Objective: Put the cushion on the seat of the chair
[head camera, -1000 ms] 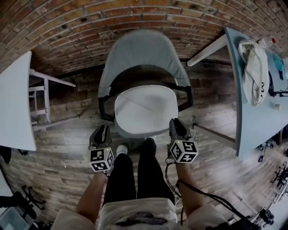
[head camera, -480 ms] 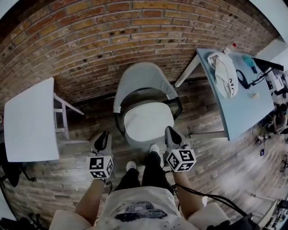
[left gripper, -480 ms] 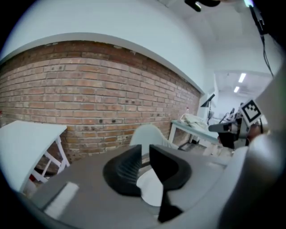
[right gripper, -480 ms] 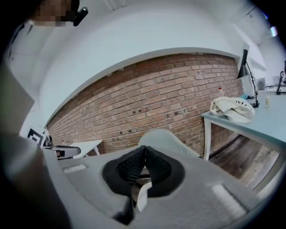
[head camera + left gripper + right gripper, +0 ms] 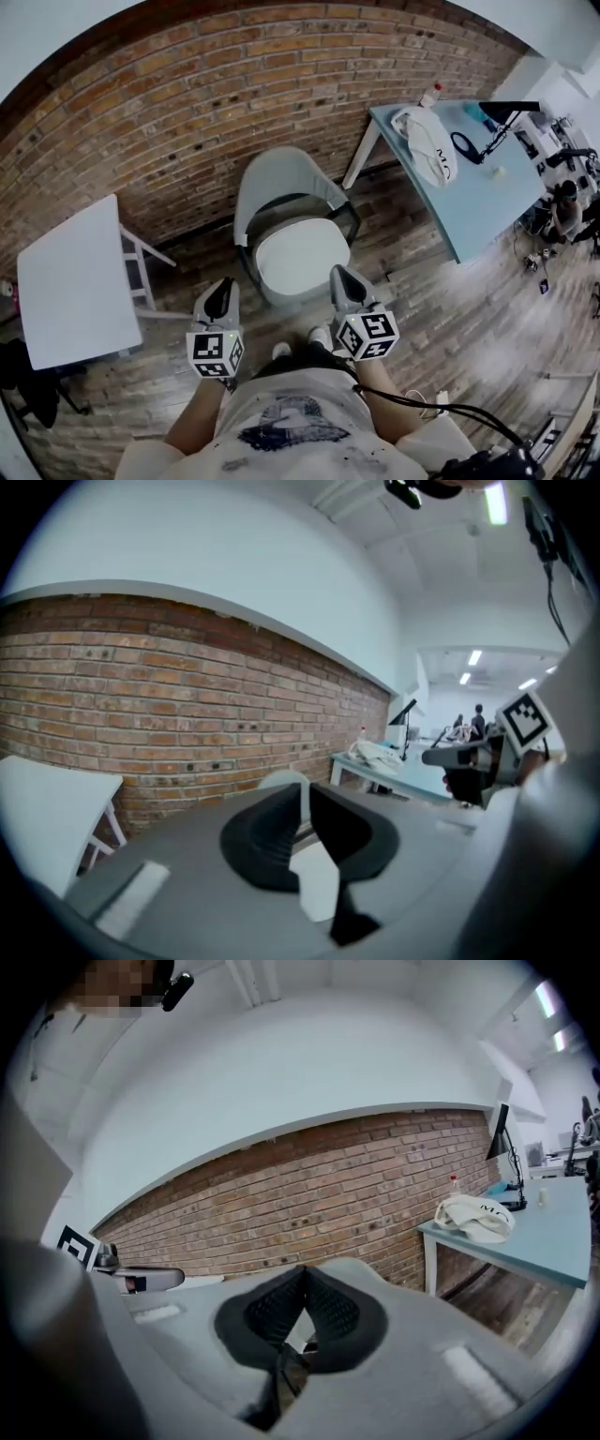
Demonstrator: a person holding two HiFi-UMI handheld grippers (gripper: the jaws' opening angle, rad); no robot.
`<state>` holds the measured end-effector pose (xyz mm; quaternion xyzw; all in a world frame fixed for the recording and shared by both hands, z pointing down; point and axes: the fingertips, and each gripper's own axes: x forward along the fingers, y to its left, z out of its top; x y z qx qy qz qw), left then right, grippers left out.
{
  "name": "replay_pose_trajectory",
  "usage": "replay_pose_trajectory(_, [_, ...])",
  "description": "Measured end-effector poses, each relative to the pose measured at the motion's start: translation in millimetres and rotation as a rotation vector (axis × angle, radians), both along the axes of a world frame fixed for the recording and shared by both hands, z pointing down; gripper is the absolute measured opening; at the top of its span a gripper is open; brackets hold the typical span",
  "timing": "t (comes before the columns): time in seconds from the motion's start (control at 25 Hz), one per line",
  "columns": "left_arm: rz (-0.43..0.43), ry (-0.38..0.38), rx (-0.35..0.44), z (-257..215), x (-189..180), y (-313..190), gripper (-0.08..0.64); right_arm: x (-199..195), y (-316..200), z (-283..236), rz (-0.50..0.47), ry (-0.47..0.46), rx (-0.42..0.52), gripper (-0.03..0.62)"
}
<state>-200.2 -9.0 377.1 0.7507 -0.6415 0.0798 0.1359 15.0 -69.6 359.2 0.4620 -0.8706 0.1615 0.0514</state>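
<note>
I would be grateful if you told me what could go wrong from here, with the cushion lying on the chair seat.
1. The cushion lies loose on the seat of the chair. The left tongs and right tongs are empty and clear of it, so a knock to the chair might slide it off.
2. The cable trailing from the right tongs runs beside the person's legs and might snag or trip them.

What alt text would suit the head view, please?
A white cushion lies on the seat of a grey chair before a brick wall. The standing person holds the left gripper and right gripper just short of it, both empty.
</note>
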Motion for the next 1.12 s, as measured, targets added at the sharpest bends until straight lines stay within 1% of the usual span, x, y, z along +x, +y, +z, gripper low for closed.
replay_pose_trajectory(0.28, [0.054, 0.008, 0.072, -34.8, 29.4, 4.0, -0.008, 12.3, 21.6, -25.2, 0.024, 0.014, 0.036, -0.002])
replay_pose_trajectory(0.48, [0.090, 0.021, 0.077, -37.7, 48.4, 8.8, -0.009, 27.8, 34.6, -32.2, 0.061, 0.016, 0.049, -0.002])
replay_pose_trajectory(0.68, [0.103, 0.012, 0.099, -43.8, 62.0, 11.6, -0.008, 34.9, 41.5, -36.8, 0.057, 0.018, 0.068, -0.002])
replay_pose_trajectory(1.12, [0.098, 0.025, 0.093, -40.1, 71.1, 17.5, -0.009, 42.1, 49.0, -32.5, 0.048, 0.019, 0.064, -0.002])
